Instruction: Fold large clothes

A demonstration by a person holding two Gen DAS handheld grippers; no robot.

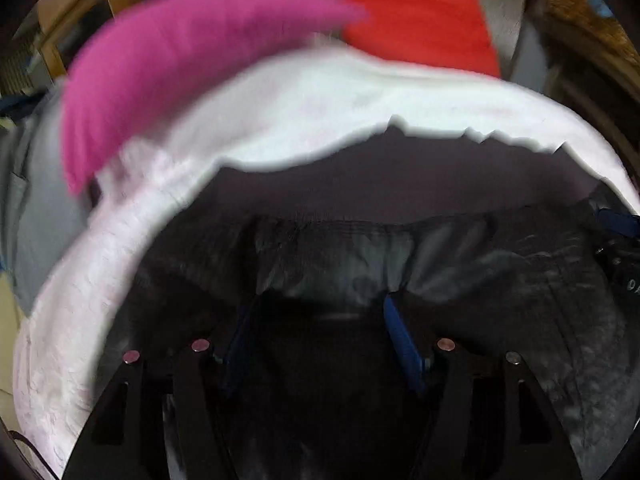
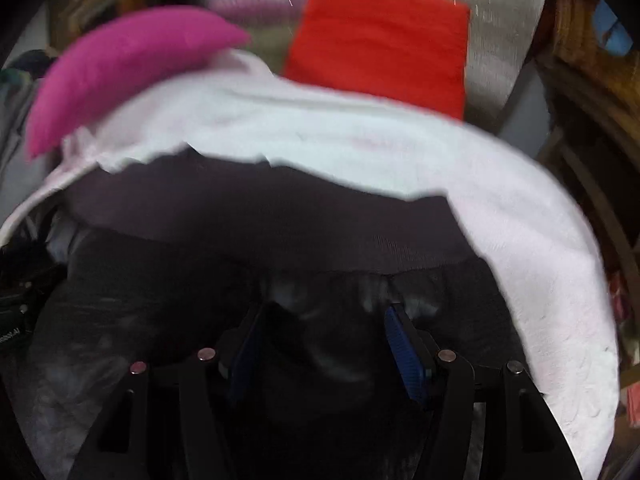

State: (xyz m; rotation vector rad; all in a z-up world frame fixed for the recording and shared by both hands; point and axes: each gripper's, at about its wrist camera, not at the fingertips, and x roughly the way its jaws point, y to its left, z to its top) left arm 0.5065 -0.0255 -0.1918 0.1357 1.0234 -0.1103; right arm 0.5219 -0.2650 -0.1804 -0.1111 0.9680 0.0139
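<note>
Wooden furniture [image 1: 76,12] edged the blurred background of both views, with a red cloth [image 2: 380,44] top centre and a pink cloth [image 1: 160,64] at upper left. Below them, a white garment [image 1: 320,108] arched over the dark garment [image 1: 360,188] filling each lower half. The left gripper [image 1: 320,336] and right gripper [image 2: 324,344] both stood released over the dark fabric, pads apart; only the left wrist view showed grey cloth [image 1: 40,208] at its left edge.

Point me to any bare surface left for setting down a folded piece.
Only a bare silvery strip right of the red cloth, plus a sliver between it and the magenta cloth. Nearer in it is crowded: white fabric and the dark garment cover everything up to both open grippers.
</note>
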